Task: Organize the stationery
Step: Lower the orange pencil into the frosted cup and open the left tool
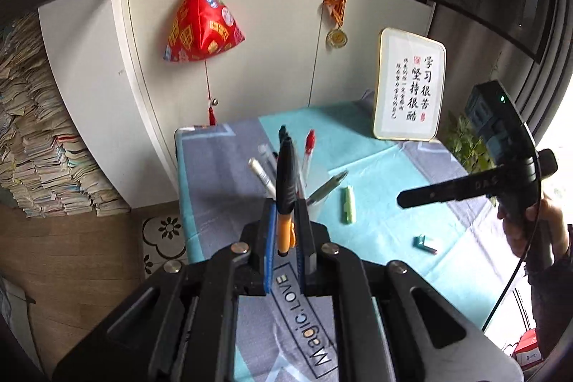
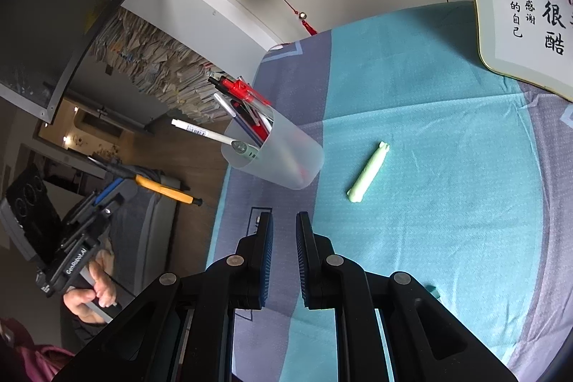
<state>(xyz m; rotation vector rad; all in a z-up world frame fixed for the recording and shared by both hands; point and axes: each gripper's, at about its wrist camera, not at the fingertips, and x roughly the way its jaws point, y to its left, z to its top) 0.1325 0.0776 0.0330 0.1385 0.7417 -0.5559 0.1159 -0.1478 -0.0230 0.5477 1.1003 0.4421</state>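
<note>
My left gripper is shut on an orange-and-black pen, held upright above the table's near left part. The same pen shows in the right wrist view, off the table's left edge. Behind it stands a frosted pen cup with several pens in it. A pale green stick lies on the teal cloth right of the cup. A small teal piece lies nearer the front. My right gripper hovers in front of the cup, jaws nearly together with nothing between them.
A framed calligraphy card leans at the table's back right. A red hanging ornament and a medal hang on the cabinet behind. Stacked papers fill the left side, beyond the table's left edge. A plant stands at right.
</note>
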